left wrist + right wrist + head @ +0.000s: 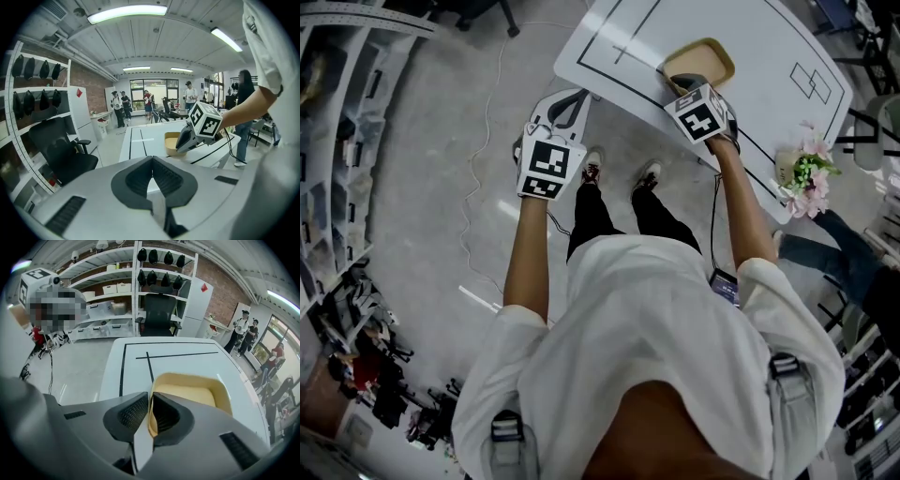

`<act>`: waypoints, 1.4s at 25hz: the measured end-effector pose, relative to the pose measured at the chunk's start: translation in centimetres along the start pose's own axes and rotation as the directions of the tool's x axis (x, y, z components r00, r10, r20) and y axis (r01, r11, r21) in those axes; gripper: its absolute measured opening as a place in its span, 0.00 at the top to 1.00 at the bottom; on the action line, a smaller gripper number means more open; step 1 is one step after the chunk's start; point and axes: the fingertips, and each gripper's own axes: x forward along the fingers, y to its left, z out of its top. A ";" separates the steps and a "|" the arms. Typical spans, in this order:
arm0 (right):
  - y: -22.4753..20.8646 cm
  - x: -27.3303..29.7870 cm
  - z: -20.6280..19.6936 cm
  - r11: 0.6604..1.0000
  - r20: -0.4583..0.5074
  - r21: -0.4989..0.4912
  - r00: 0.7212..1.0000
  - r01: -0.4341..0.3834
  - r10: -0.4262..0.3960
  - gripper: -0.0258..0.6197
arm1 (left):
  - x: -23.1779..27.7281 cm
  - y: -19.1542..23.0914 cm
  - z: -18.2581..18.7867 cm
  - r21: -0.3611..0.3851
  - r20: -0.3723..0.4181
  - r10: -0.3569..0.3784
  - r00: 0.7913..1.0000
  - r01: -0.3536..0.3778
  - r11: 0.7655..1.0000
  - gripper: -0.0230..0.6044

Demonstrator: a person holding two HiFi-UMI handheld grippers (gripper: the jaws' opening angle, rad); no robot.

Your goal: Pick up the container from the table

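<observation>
Container (192,392) wall pinched in right gripper (150,401) jaws — left gripper (152,161) jaws closed.

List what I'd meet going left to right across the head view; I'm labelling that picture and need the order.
Storage shelves → left tool → the person's shoes → right tool → flowers. The container, gripped at its rim by the right tool, overlaps it, so it is left out.

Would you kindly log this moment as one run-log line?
right tool: shut on tan container rim | left tool: shut, empty | tan container: on white table
</observation>
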 end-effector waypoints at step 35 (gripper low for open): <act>-0.7 -32.0 -0.8 0.804 0.206 0.210 0.779 0.556 -0.592 0.92 | -6.0 -7.8 21.3 0.430 0.348 -0.323 0.880 0.156 0.889 0.94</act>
